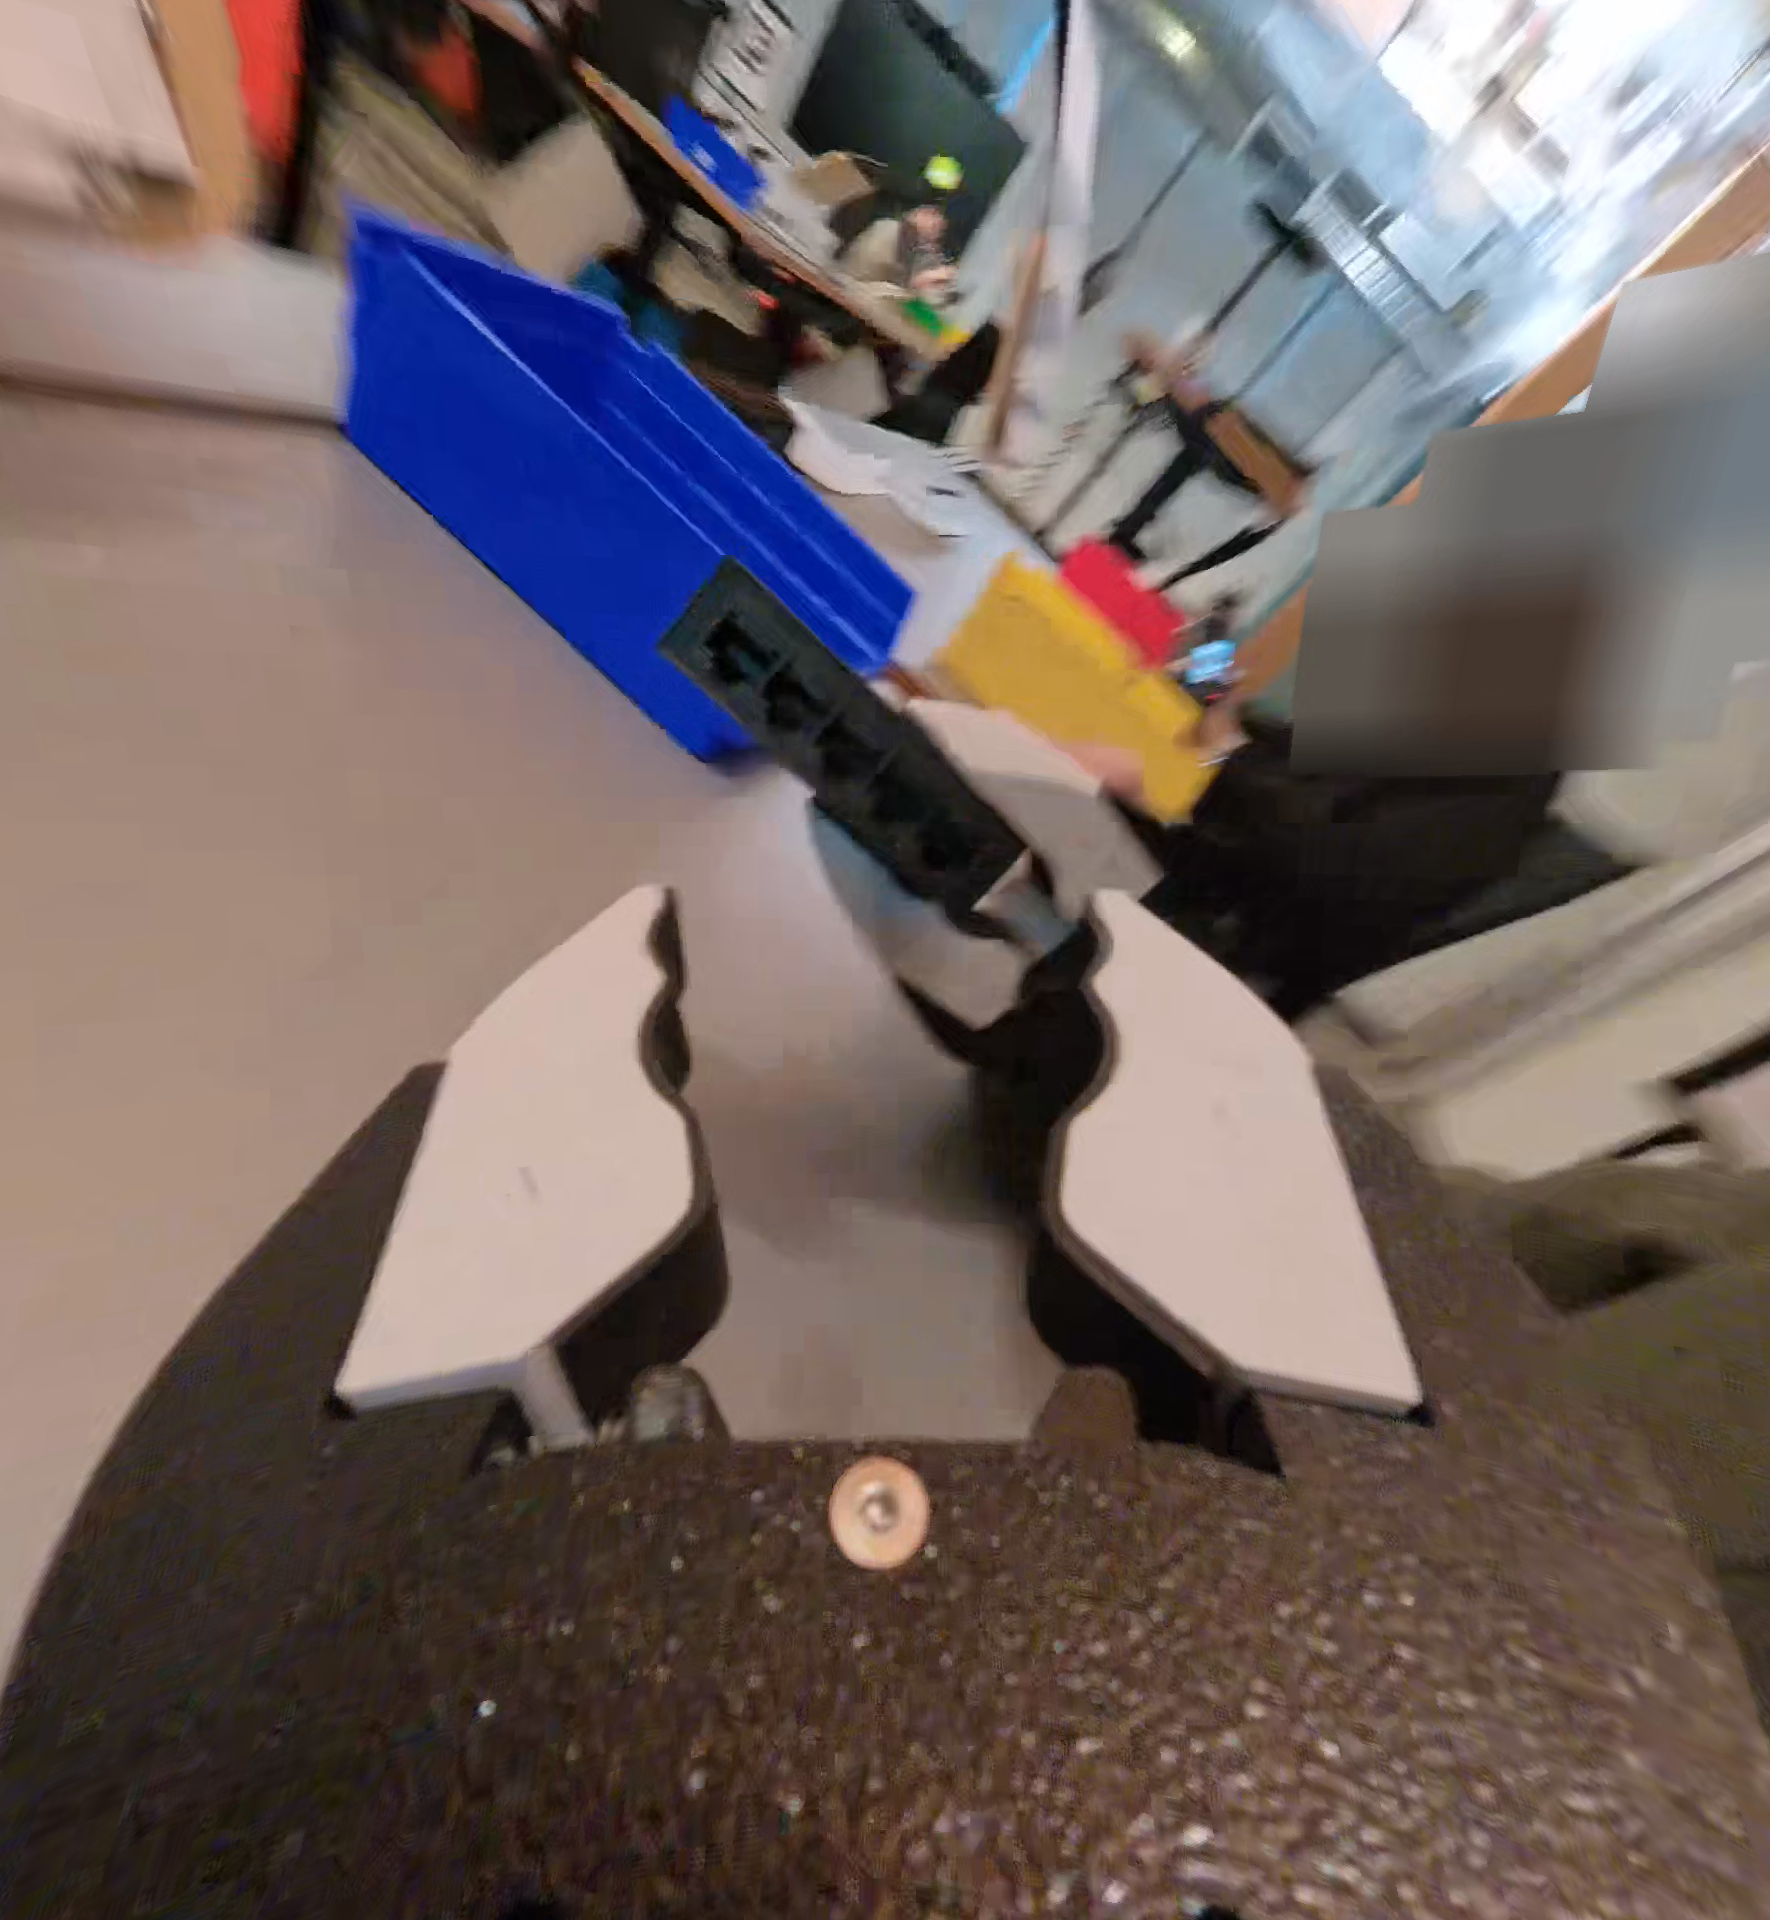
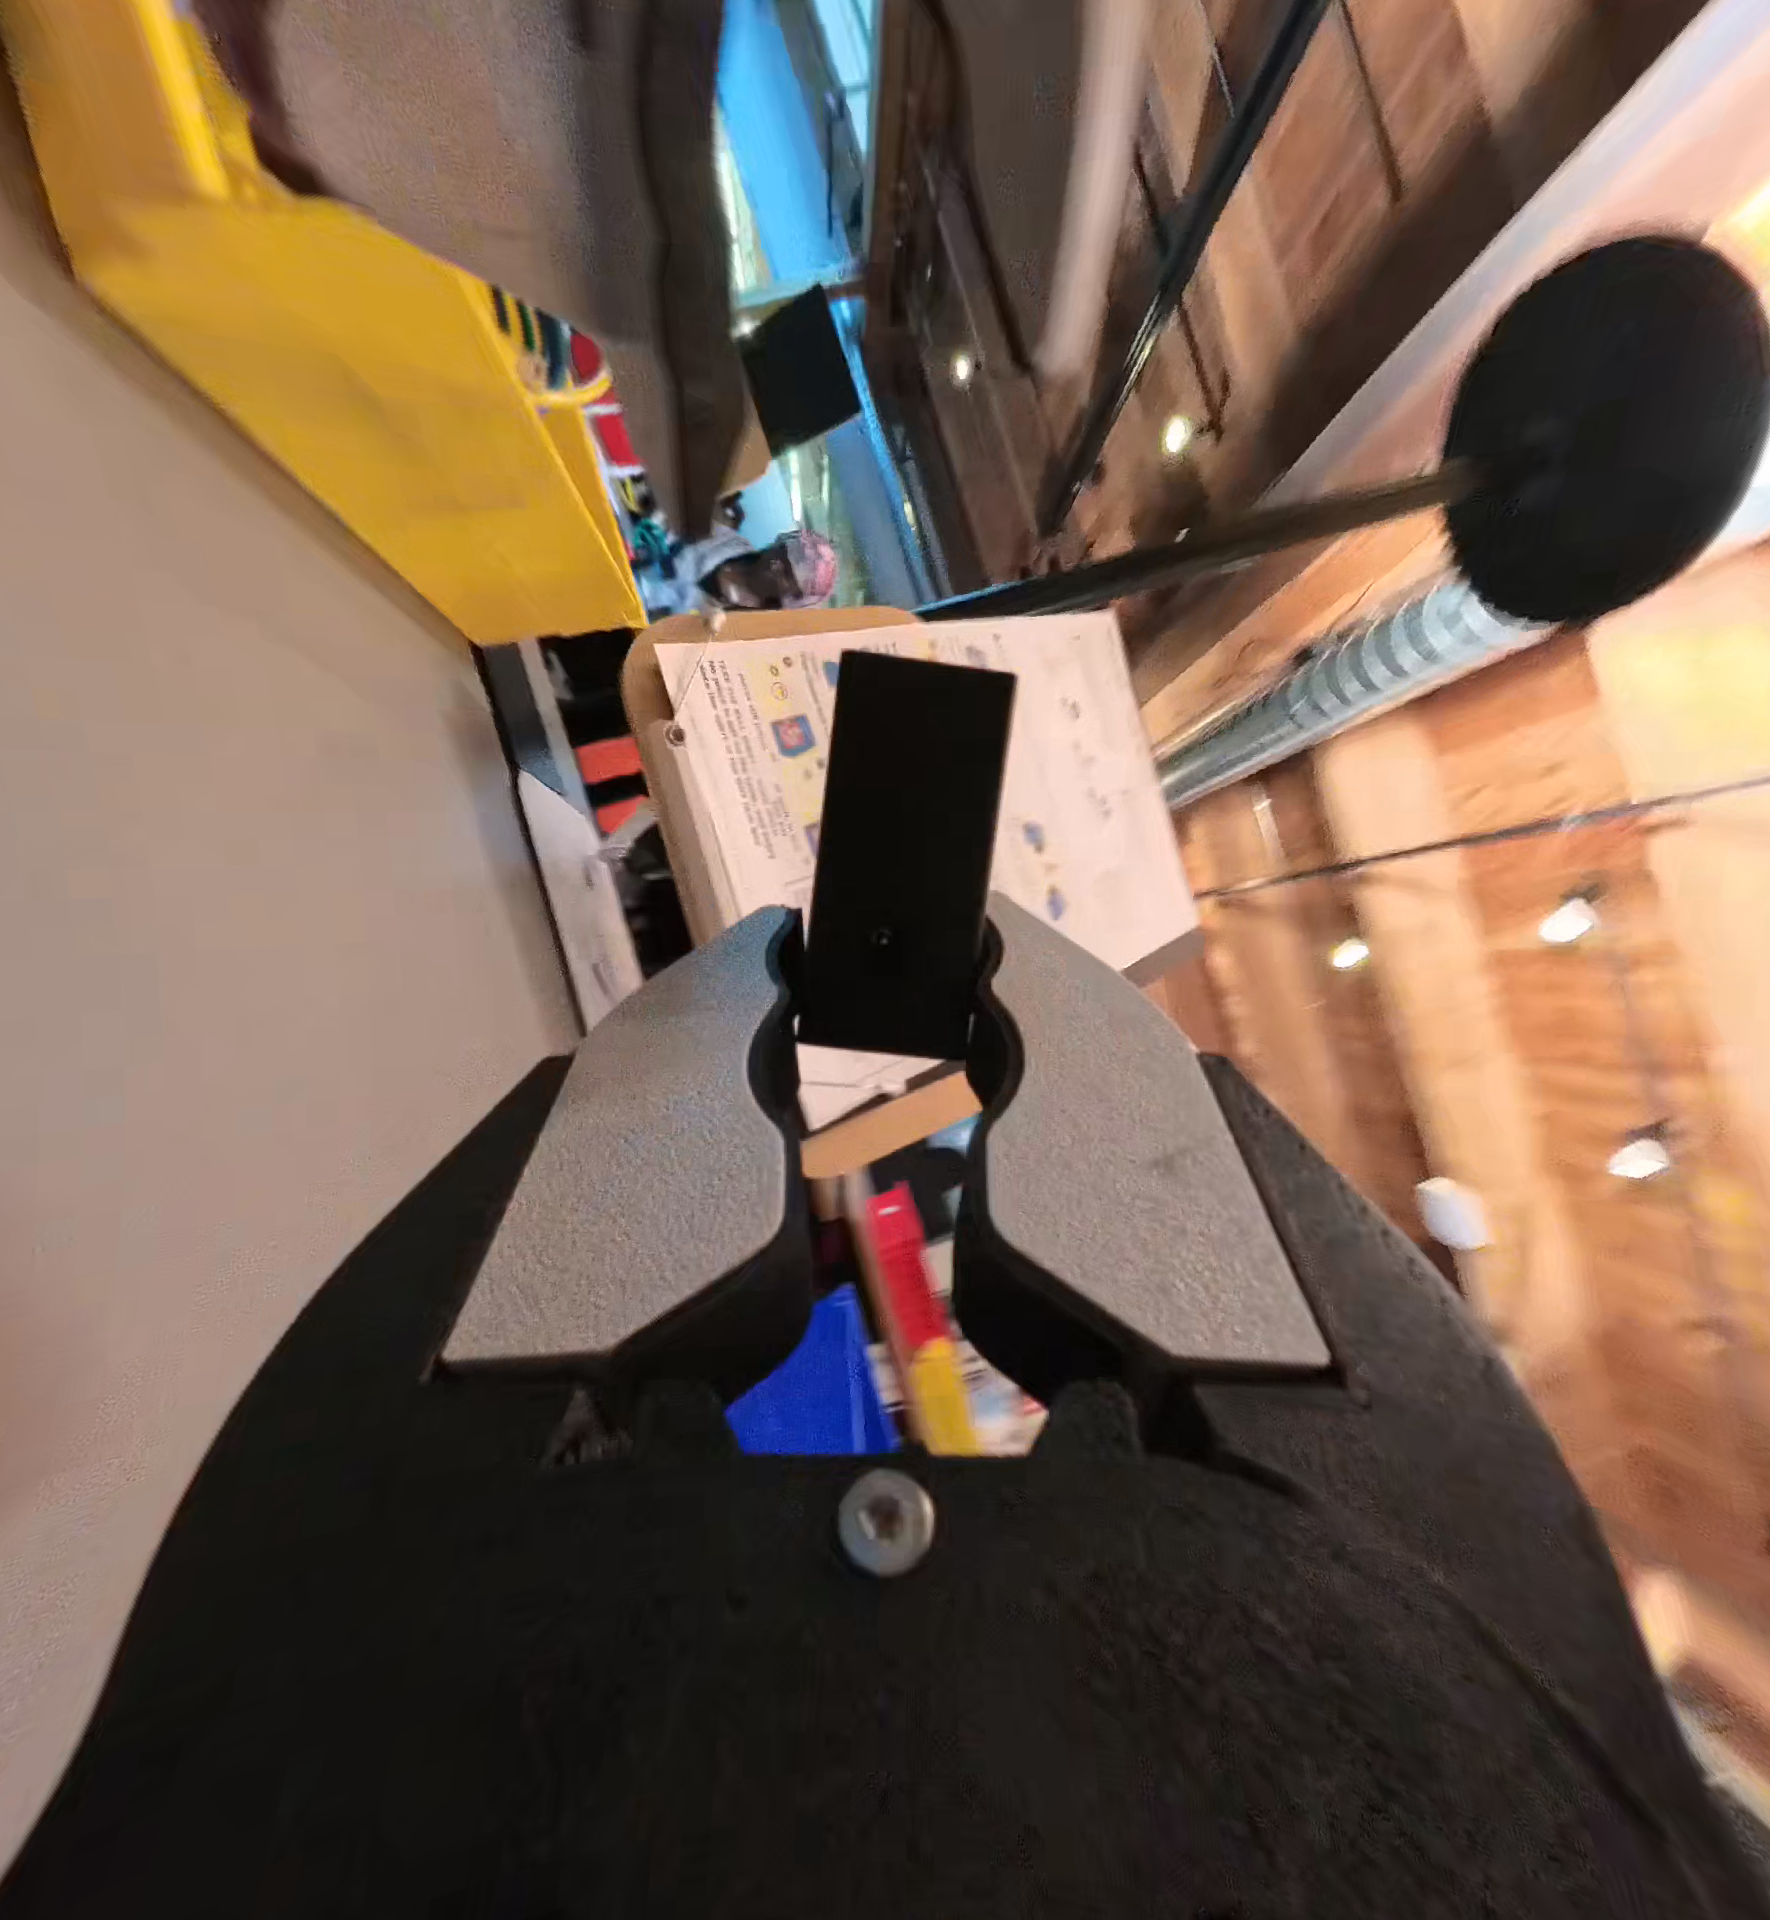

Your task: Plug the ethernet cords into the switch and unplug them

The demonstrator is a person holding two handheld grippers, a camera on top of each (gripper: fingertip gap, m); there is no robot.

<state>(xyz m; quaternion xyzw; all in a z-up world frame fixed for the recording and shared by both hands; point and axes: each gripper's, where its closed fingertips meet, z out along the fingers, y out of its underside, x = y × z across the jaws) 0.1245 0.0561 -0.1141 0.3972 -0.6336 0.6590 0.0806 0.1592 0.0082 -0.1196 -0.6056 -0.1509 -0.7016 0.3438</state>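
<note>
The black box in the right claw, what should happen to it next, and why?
Probably lower the switch onto the table. The right gripper holds it in the air, its ports look empty, and the left gripper is open with no cord.

Cluttered workshop: storage bins (image 1: 590, 499), exposed ductwork (image 2: 1359, 675).

no legible writing anywhere
</note>
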